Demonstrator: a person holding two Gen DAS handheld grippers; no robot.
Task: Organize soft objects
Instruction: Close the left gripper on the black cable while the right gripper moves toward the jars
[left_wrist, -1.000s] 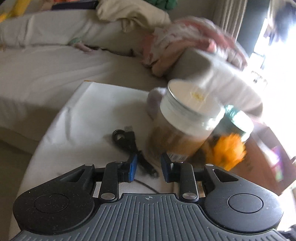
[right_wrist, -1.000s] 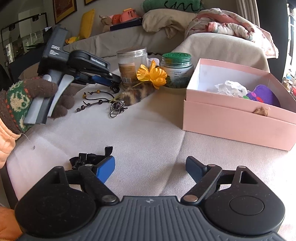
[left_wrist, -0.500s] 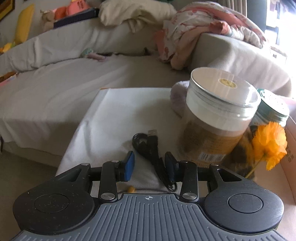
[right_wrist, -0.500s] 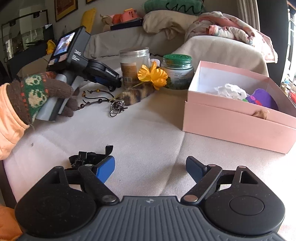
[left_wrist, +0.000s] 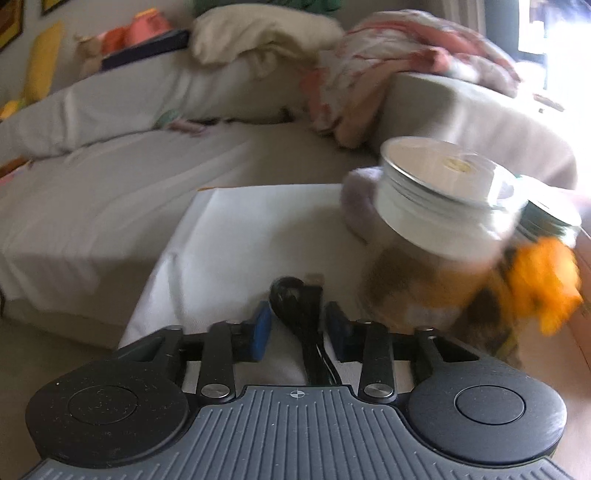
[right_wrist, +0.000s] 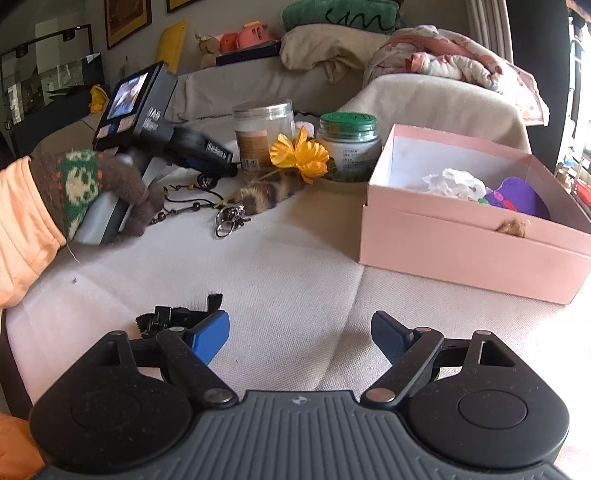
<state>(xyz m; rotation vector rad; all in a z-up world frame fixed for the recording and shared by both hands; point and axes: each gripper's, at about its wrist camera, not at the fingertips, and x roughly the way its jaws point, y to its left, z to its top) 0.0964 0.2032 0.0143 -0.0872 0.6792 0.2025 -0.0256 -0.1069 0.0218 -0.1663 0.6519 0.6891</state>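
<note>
Our left gripper (left_wrist: 295, 328) is closing around the black cable (left_wrist: 295, 306), pads not yet pressing, its length running straight ahead. Our right gripper (right_wrist: 301, 336) gapes empty, much farther off.

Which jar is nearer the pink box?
The green-lidded jar: it stands just left of the pink box; the silver-lidded jar is farther left, beyond the orange flower.
</note>
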